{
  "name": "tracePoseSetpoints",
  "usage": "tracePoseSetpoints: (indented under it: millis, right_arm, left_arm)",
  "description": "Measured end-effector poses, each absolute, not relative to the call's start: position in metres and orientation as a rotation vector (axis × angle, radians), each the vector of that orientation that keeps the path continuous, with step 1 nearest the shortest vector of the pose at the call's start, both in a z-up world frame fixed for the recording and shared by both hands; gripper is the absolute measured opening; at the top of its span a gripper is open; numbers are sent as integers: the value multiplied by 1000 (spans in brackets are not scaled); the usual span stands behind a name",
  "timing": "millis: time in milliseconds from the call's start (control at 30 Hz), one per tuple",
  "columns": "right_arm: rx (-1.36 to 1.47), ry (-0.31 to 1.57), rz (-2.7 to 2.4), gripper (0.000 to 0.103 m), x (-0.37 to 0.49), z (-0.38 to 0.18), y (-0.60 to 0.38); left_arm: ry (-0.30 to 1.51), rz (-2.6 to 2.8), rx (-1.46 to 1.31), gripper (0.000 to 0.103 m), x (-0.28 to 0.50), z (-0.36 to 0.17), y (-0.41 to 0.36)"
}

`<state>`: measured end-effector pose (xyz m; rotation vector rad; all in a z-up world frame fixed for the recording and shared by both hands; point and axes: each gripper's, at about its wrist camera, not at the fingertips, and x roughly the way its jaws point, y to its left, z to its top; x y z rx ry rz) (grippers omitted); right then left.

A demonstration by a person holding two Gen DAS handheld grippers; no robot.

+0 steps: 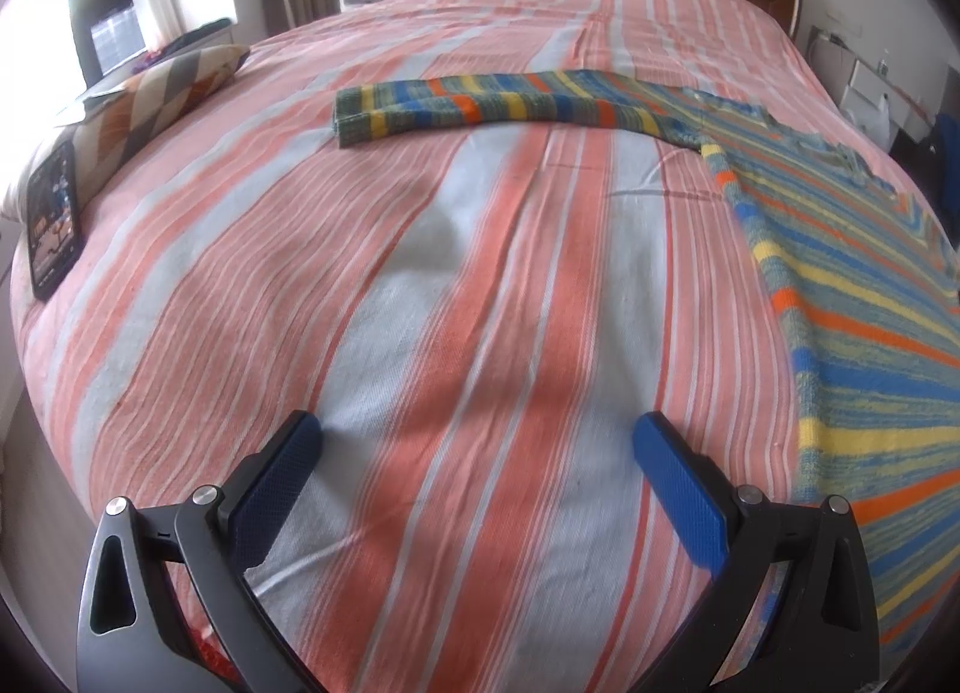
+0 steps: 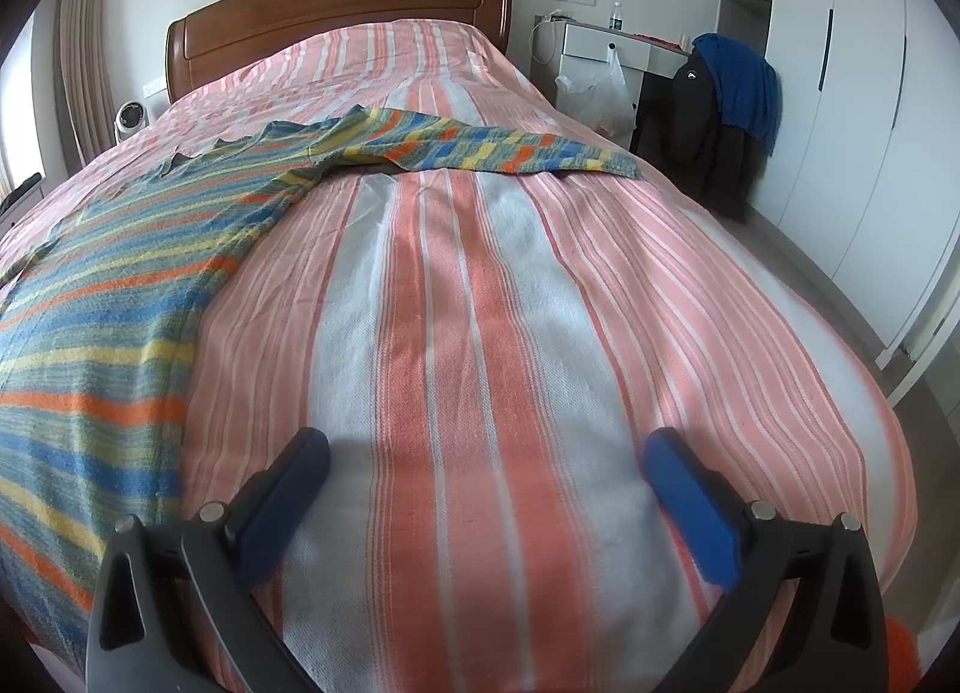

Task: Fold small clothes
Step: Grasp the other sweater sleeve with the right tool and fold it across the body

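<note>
The right gripper point(image 2: 485, 456) hangs above the striped bedspread point(image 2: 510, 303), its blue fingers point(image 2: 690, 507) spread wide with nothing between them. A striped sweater point(image 2: 120, 285) lies flat to the left, one sleeve point(image 2: 492, 150) stretched across toward the headboard point(image 2: 336, 15).
</note>
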<state>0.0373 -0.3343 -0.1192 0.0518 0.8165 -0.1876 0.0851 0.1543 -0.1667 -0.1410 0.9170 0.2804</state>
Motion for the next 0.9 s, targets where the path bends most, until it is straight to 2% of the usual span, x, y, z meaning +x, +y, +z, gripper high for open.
tracePoseSetpoints:
  millis: [400,567,700,800,833,900]
  right_arm:
    - [44,819,-193,103,38,-119,-334]
    - [82,874,-157,103,42,-104,-340]
    - [386,824,25,102,55,-71,-390]
    - [648,775,78,102,97,-52,-458]
    - [711,776,78,100,112,-53,-476]
    - [833,788,38,86,145,-64,-518]
  left_arm:
    - [917,279,-139,103,85,-167,154]
    - [914,279,-137,103,87,-167,154]
    - [913,280,-137,103,87,-166,155]
    - [910,285,-136,103,88,-166,155]
    - [909,286,-136,103,88,-166,155]
    - [906,288,-137,103,87,-166,155]
